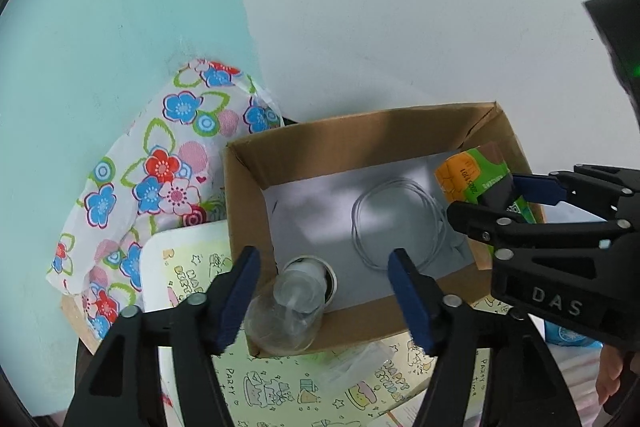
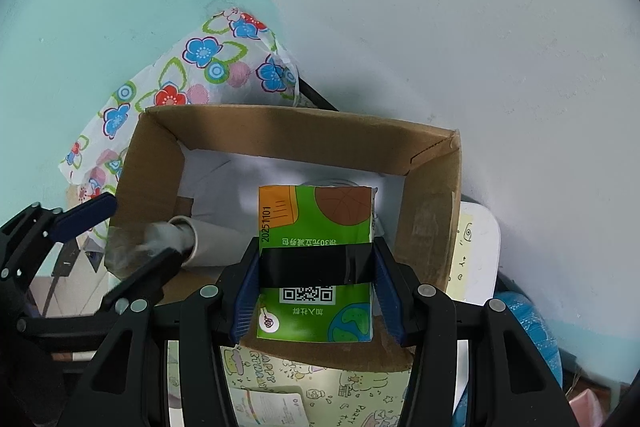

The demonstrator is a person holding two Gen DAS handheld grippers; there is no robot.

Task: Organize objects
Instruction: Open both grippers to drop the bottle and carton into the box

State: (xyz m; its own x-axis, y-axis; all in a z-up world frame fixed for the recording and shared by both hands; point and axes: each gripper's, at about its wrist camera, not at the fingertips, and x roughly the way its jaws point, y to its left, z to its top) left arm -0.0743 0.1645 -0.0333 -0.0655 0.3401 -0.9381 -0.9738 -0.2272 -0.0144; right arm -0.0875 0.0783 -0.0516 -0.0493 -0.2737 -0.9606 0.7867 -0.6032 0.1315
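An open cardboard box [image 1: 360, 125] [image 2: 300, 125] lined with white paper stands against the wall. A coiled white cable [image 1: 400, 223] lies on its floor. A cardboard tube wrapped in clear plastic [image 1: 296, 299] [image 2: 176, 243] leans in the box's near left corner. My left gripper [image 1: 324, 301] [image 2: 124, 239] straddles the tube, open, its pads clear of it on both sides. My right gripper [image 2: 316, 287] [image 1: 496, 199] is shut on a green and orange tissue pack [image 2: 316, 227] [image 1: 476, 179], held by its black band over the right side of the box.
A floral plastic bag [image 1: 160, 163] [image 2: 208, 59] is heaped left of the box in the wall corner. The box rests on a white tray [image 1: 180, 259] [image 2: 480, 251] covered with yellow party-print paper [image 1: 312, 387]. A blue packet [image 2: 524, 323] lies to the right.
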